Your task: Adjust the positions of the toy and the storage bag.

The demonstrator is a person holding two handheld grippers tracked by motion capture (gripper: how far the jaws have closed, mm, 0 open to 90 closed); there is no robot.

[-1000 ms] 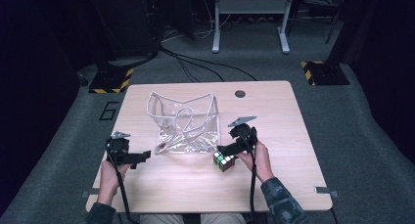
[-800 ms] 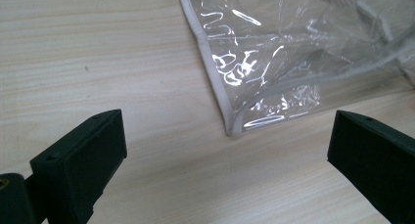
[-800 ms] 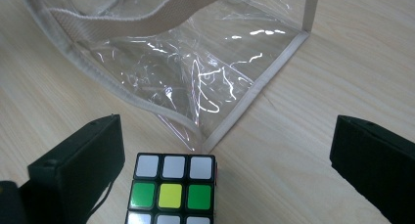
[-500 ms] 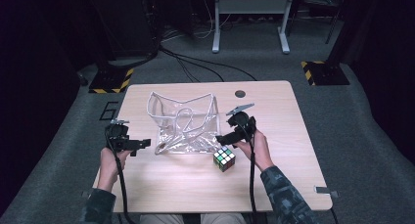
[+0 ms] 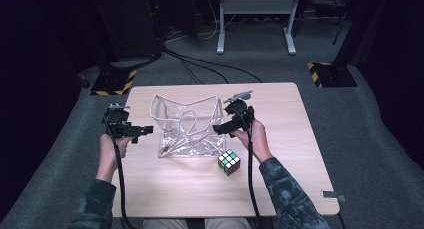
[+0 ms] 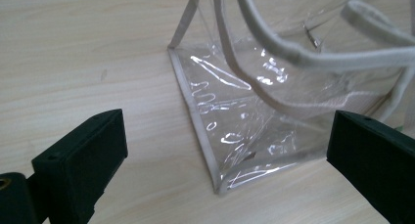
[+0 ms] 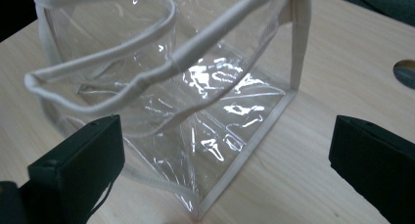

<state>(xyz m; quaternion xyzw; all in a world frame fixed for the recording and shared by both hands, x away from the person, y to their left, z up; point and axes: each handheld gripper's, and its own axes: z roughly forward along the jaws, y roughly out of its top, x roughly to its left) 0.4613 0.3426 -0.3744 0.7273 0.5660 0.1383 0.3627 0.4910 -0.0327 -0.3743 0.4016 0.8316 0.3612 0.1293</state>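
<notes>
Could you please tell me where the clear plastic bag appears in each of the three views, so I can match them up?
High view: the clear plastic bag stands mid-table, between the two grippers.
Left gripper view: it takes up the upper right, one bottom corner pointing toward the camera.
Right gripper view: it spans the upper left and centre.
Shared landmark: the bag's white trim along its edges and handles.

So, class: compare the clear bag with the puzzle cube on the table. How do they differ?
The clear bag is see-through with white trim; the puzzle cube is solid and many-coloured. The bag is larger, soft and crumpled, while the cube is small and rigid. The bag sits between both open tongs; the cube lies nearer the person. Both rest on the table.
</notes>
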